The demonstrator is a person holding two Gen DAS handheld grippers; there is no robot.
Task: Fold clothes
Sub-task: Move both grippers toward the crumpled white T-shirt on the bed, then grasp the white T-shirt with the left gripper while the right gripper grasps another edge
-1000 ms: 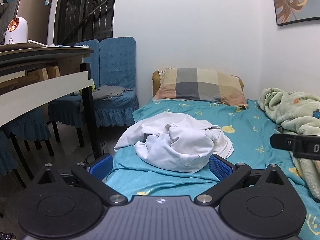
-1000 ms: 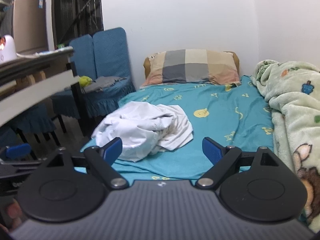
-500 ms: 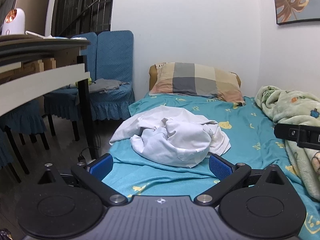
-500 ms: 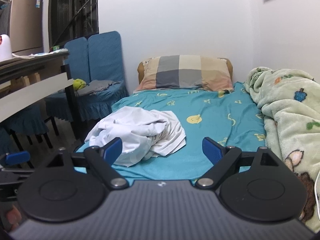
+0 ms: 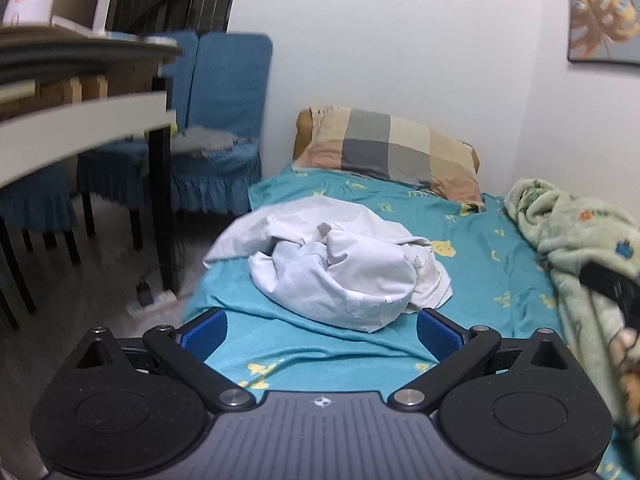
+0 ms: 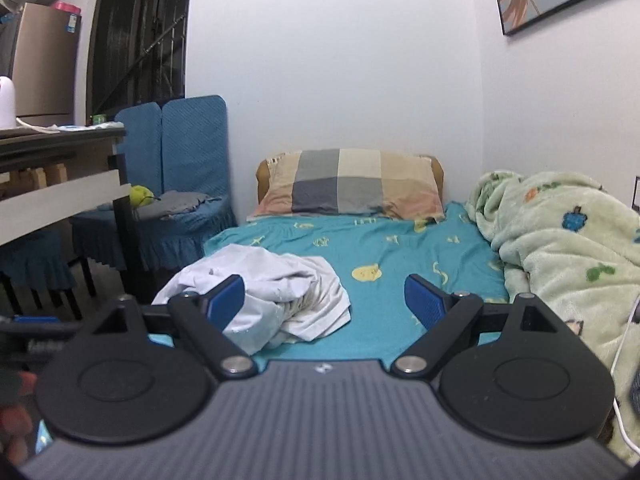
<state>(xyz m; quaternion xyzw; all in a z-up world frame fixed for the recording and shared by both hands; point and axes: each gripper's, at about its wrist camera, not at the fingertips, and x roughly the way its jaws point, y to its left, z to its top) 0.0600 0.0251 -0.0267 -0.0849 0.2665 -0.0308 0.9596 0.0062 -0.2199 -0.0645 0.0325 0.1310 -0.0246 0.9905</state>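
Note:
A crumpled white garment (image 5: 336, 264) lies in a heap on the near left part of the teal bed sheet (image 5: 480, 248); it also shows in the right wrist view (image 6: 276, 296). My left gripper (image 5: 320, 332) is open and empty, just short of the heap's near edge. My right gripper (image 6: 324, 300) is open and empty, low at the bed's foot, with the heap behind its left finger (image 6: 226, 300). Part of the right gripper (image 5: 612, 288) shows at the right edge of the left wrist view.
A checked pillow (image 6: 348, 188) lies at the head of the bed. A green fleece blanket (image 6: 568, 248) is piled along the right side. A table (image 5: 80, 120) and blue-covered chairs (image 5: 216, 128) stand left of the bed.
Both grippers have dropped lower and come a little nearer the foot of the bed. The left view has tilted. The garment has not moved.

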